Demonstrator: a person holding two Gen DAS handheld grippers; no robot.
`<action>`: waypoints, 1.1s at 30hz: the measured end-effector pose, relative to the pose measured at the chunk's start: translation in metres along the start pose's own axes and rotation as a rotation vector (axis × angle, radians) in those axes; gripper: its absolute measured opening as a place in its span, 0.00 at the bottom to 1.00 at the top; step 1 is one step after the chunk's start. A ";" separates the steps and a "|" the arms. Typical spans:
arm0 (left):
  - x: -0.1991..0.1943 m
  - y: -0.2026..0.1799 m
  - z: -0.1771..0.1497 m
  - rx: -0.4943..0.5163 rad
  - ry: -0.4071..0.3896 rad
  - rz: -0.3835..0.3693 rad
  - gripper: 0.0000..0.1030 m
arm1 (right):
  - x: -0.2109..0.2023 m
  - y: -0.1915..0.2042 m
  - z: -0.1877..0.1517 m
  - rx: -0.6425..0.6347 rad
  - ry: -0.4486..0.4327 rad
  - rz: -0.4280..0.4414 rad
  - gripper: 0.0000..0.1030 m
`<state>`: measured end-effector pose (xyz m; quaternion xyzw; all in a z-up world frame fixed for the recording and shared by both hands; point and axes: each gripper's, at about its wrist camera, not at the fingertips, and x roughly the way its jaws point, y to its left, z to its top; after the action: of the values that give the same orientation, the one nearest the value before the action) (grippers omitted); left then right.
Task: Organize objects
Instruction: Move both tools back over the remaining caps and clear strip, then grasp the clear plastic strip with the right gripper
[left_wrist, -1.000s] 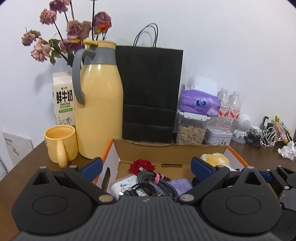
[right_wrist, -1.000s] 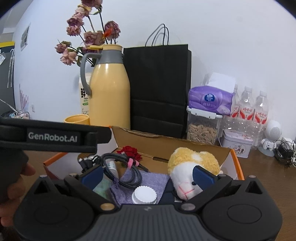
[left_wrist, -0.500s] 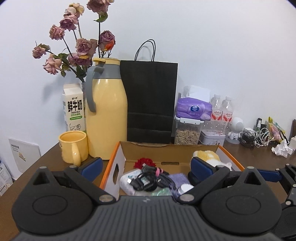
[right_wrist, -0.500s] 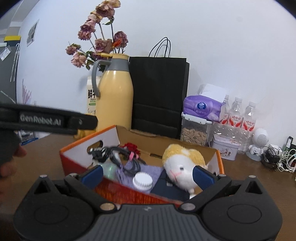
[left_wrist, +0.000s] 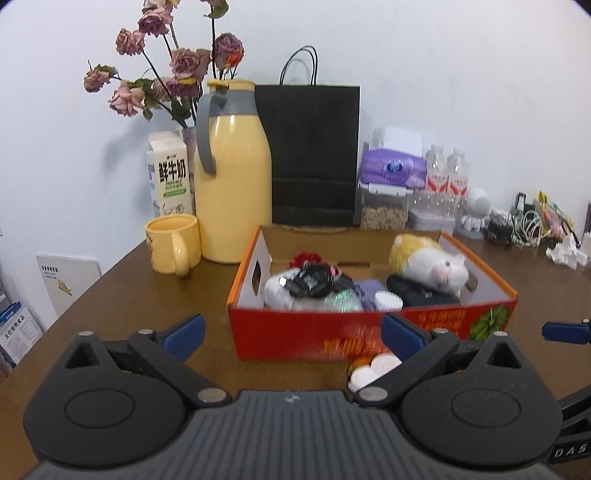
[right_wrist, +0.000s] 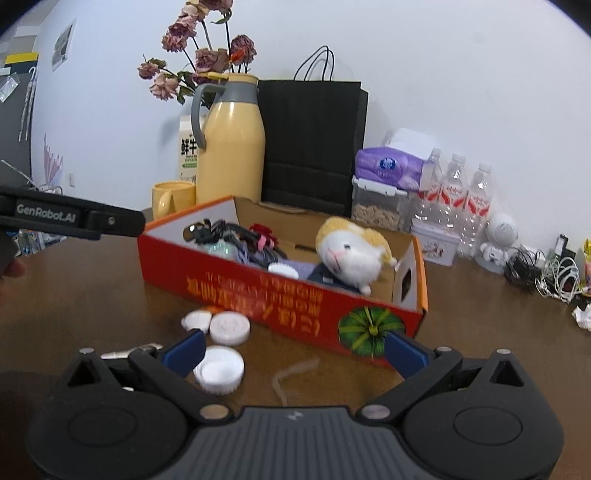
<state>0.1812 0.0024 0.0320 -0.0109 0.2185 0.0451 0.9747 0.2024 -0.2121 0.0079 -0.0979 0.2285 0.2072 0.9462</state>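
While both tools, L (left_wrist: 291, 334) & R (right_wrist: 293, 349), sit wide & empty, box (right_wrist: 280, 291) is on counter (right_wrist: 92, 295), caps (right_wrist: 221, 347) loose in front. Risk: R tool nudges caps off edge on approach.

Box (left_wrist: 369, 332) sitting on bench (left_wrist: 110, 295), toy (left_wrist: 428, 262) lying in it, caps (right_wrist: 221, 343) lying before it, jug (left_wrist: 232, 188) standing behind.

The white round plastic caps (left_wrist: 373, 369) are partly hidden behind a finger of the left tongs. The print on the red cardboard box (left_wrist: 354, 341) is blurred beyond reading. The dried pink roses (right_wrist: 199, 55) are cut off by the right view's top edge.
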 end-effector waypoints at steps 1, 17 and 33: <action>-0.001 0.000 -0.003 0.003 0.007 0.001 1.00 | -0.002 0.000 -0.003 0.001 0.007 -0.001 1.00; 0.003 0.006 -0.034 0.007 0.091 -0.003 1.00 | 0.001 -0.012 -0.032 0.035 0.093 -0.030 1.00; 0.038 0.023 -0.049 -0.007 0.205 -0.006 1.00 | 0.037 -0.022 -0.038 0.105 0.206 -0.006 1.00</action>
<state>0.1921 0.0268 -0.0289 -0.0194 0.3171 0.0418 0.9473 0.2273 -0.2295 -0.0408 -0.0696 0.3348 0.1811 0.9221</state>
